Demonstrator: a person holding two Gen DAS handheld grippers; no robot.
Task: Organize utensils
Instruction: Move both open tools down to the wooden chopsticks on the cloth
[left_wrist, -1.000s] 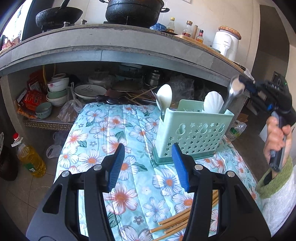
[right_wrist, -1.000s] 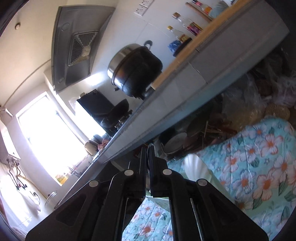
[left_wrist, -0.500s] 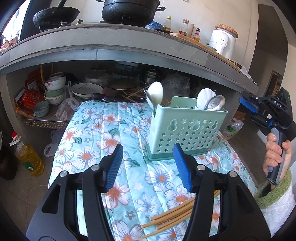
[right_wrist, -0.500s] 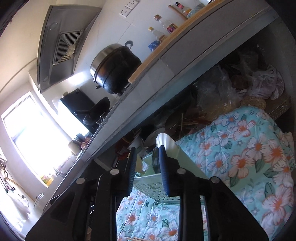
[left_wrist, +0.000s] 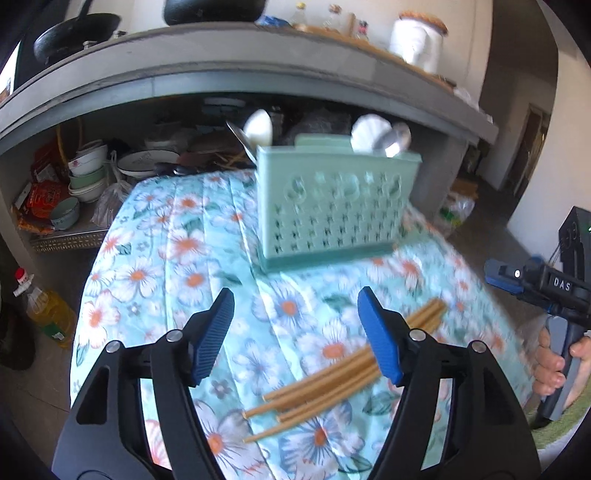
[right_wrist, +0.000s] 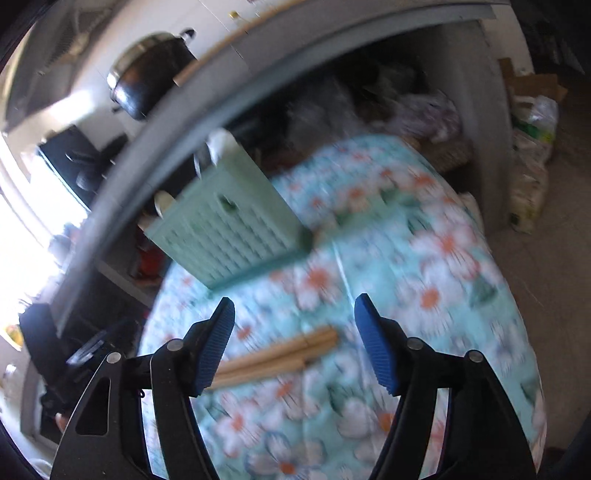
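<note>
A mint-green utensil holder (left_wrist: 334, 206) stands on the floral tablecloth (left_wrist: 177, 258), with white spoons (left_wrist: 258, 127) and a metal spoon (left_wrist: 397, 138) sticking out of it. A bundle of wooden chopsticks (left_wrist: 332, 373) lies on the cloth in front. My left gripper (left_wrist: 295, 332) hovers over the cloth, jaws opening, nothing between them; its right finger overlaps the chopsticks. My right gripper (right_wrist: 293, 339) is also opening and empty, above the chopsticks (right_wrist: 280, 354), with the holder (right_wrist: 229, 221) beyond it. The right gripper's body (left_wrist: 546, 288) shows at the left wrist view's right edge.
A concrete counter (left_wrist: 221, 66) overhangs the table, carrying a black pot (right_wrist: 147, 85), a pan (left_wrist: 77, 35), bottles and a white appliance (left_wrist: 415, 44). Bowls and plates (left_wrist: 88, 173) fill the shelf beneath. An oil bottle (left_wrist: 44, 306) stands on the floor at left; bags (right_wrist: 532, 147) at right.
The right gripper let go of the metal spoon into the holder, opened wide and swung down toward the chopsticks. The left gripper widened and moved nearer the chopsticks.
</note>
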